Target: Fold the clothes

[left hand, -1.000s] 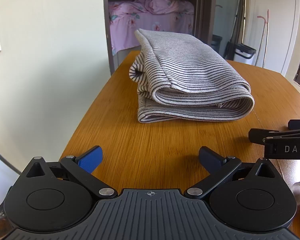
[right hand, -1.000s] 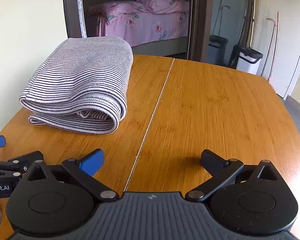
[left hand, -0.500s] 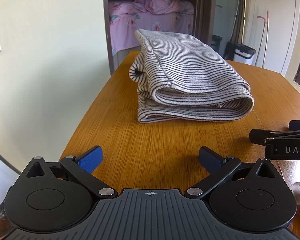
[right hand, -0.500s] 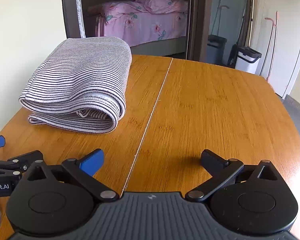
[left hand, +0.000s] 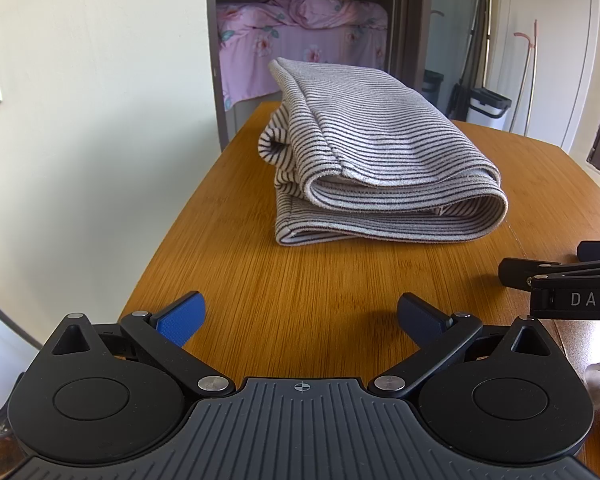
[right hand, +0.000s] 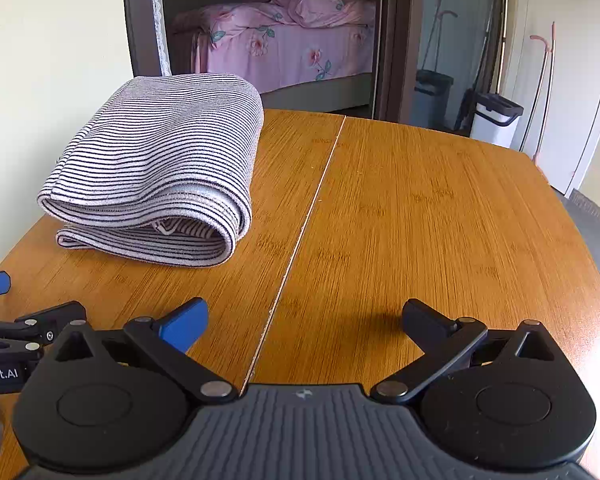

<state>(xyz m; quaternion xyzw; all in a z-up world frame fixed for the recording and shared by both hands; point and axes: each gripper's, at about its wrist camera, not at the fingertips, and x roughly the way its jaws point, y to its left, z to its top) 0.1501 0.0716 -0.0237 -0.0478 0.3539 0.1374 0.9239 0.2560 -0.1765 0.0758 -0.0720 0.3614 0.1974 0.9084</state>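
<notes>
A grey garment with thin dark stripes (left hand: 380,168) lies folded in a thick bundle on the wooden table (left hand: 300,288), on its far left part; the right wrist view shows the same bundle (right hand: 160,168) at left. My left gripper (left hand: 300,316) hovers open near the table's front edge, well short of the garment, with nothing between its fingers. My right gripper (right hand: 306,320) is open too and empty, over the table's centre seam, to the right of the garment. Each gripper shows at the edge of the other's view.
The table's left edge runs close to a cream wall (left hand: 80,120). Behind the table an open doorway shows a bed with pink floral bedding (right hand: 292,44). A white bin (right hand: 496,120) and mop handles stand at the back right. Bare tabletop (right hand: 440,208) spreads right of the garment.
Hardly anything differs; the right gripper's view has drifted very slightly, and the garment and left gripper stay where they were.
</notes>
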